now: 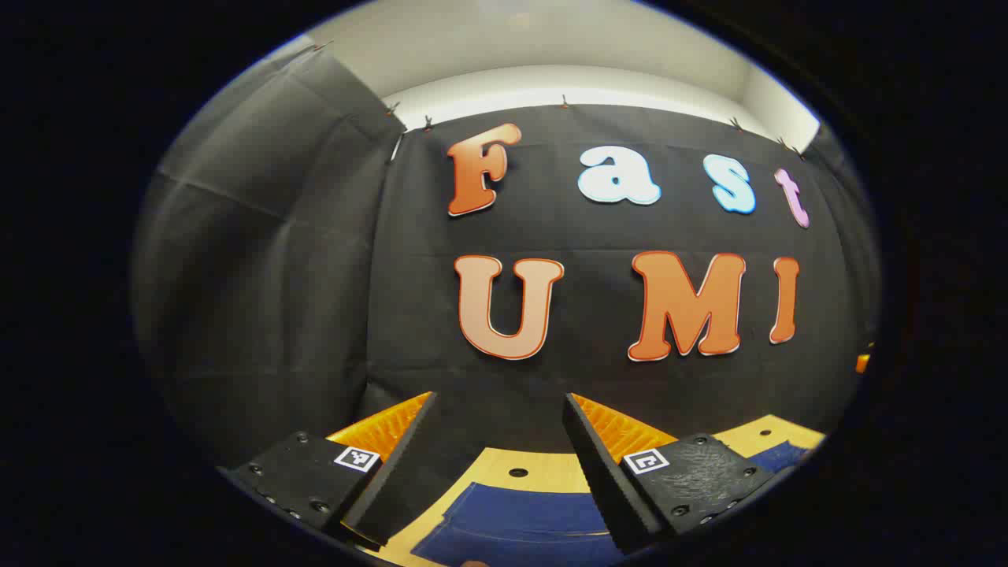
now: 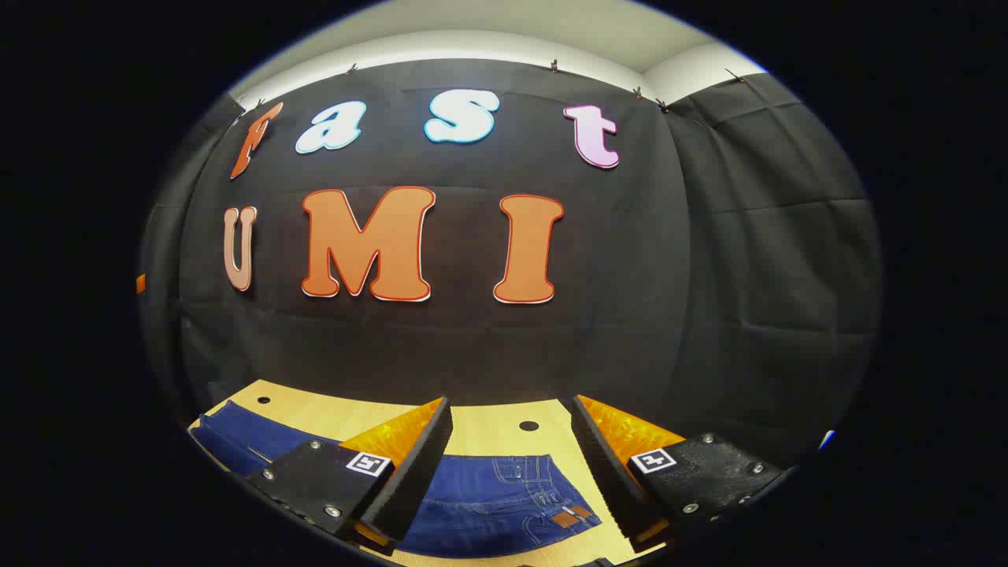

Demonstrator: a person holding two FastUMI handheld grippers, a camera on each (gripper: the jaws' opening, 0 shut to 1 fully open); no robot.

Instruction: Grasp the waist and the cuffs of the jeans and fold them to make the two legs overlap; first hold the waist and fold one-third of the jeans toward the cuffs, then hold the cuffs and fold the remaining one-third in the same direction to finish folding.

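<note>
Dark blue jeans (image 2: 496, 504) lie flat on a light wooden table (image 2: 488, 429). In the right gripper view the waist end with its pockets and a brown patch sits between and below my right gripper's (image 2: 512, 413) open fingers, which hang above it holding nothing. One leg (image 2: 236, 437) stretches off to the left. In the left gripper view a blue leg part of the jeans (image 1: 520, 524) lies below my left gripper (image 1: 500, 409), whose fingers stand wide apart and empty, raised above the cloth.
The table (image 1: 543, 472) has small round holes (image 2: 528, 426) in its top and ends at the black cloth wall just behind. The wall wraps round on both sides, close to the table's edges.
</note>
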